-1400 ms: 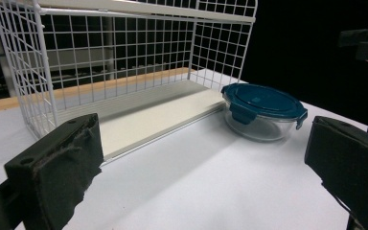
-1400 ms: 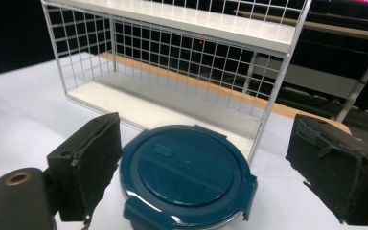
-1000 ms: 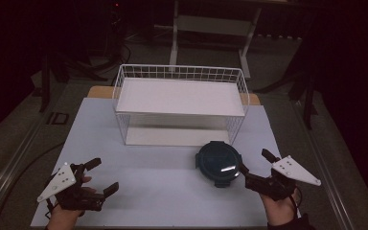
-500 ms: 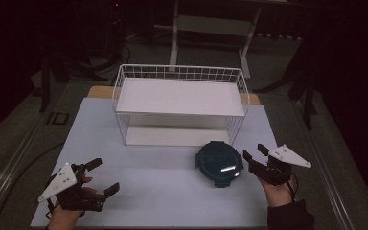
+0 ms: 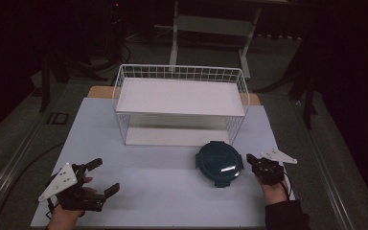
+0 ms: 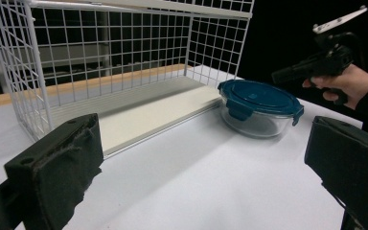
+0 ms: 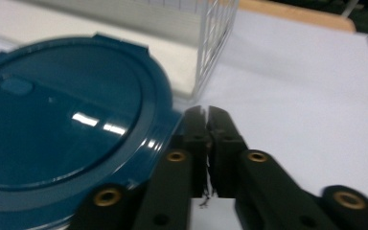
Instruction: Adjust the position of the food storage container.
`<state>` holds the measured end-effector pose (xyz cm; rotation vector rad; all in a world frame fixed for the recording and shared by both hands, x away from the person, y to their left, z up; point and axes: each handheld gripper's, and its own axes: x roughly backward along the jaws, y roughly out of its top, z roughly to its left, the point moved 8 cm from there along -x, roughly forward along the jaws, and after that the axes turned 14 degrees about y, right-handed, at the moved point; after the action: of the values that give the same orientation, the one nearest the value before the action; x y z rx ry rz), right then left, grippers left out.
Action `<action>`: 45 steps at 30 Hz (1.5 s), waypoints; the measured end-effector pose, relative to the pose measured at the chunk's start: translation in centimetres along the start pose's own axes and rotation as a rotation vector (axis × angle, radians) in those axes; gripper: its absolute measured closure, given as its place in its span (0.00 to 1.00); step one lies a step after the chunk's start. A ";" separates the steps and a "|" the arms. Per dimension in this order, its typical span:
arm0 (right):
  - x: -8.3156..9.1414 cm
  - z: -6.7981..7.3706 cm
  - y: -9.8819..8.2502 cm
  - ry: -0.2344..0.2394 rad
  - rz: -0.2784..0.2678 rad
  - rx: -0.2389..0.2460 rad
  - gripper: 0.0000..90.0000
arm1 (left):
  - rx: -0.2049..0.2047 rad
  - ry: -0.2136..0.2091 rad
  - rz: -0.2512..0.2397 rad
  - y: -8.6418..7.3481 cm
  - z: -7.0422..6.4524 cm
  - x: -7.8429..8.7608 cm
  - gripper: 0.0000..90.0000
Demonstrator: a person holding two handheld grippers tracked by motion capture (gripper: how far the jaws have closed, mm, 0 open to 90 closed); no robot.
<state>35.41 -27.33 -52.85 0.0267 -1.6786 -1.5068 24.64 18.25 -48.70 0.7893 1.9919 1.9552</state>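
A round glass container with a dark teal clip-on lid [image 5: 219,163] [image 6: 258,98] [image 7: 62,134] stands on the white table, just in front of the wire basket's right corner. My right gripper [image 5: 250,158] [image 7: 206,115] hovers right beside the lid's right rim. Its jaws have just been closing and now meet with nothing between them. From the left gripper view, the right gripper [image 6: 280,75] hangs a little above and behind the container. My left gripper [image 5: 104,176] [image 6: 201,163] rests at the table's front left, wide open and empty.
A white wire basket [image 5: 179,103] [image 6: 115,48] [image 7: 215,28] with a white shelf board on top and a white floor board stands at the back middle of the table. The white table top [image 5: 163,172] lies between the two hands.
My right gripper has come down and moved left toward the container, and its jaws have gone from spread to shut. The left gripper has kept still.
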 end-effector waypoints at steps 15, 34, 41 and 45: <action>-1.4 0.5 -1.1 0.036 0.025 -0.009 1.00 | -0.001 0.000 0.005 -0.1 0.0 -0.1 0.00; -2.8 4.1 -0.6 0.135 0.017 0.012 1.00 | -0.004 -0.005 0.012 -0.2 -0.2 -0.2 0.00; -3.3 5.7 -0.1 0.182 0.009 0.021 1.00 | -0.003 -0.008 0.011 -0.2 -0.3 -0.3 0.00; -3.0 6.0 0.1 0.200 0.005 0.041 1.00 | 0.000 -0.008 0.012 -0.2 -0.2 -0.2 0.00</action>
<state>33.85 -20.87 -53.88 0.1887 -1.5478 -1.4162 24.64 17.99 -48.93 0.8091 1.9869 1.9561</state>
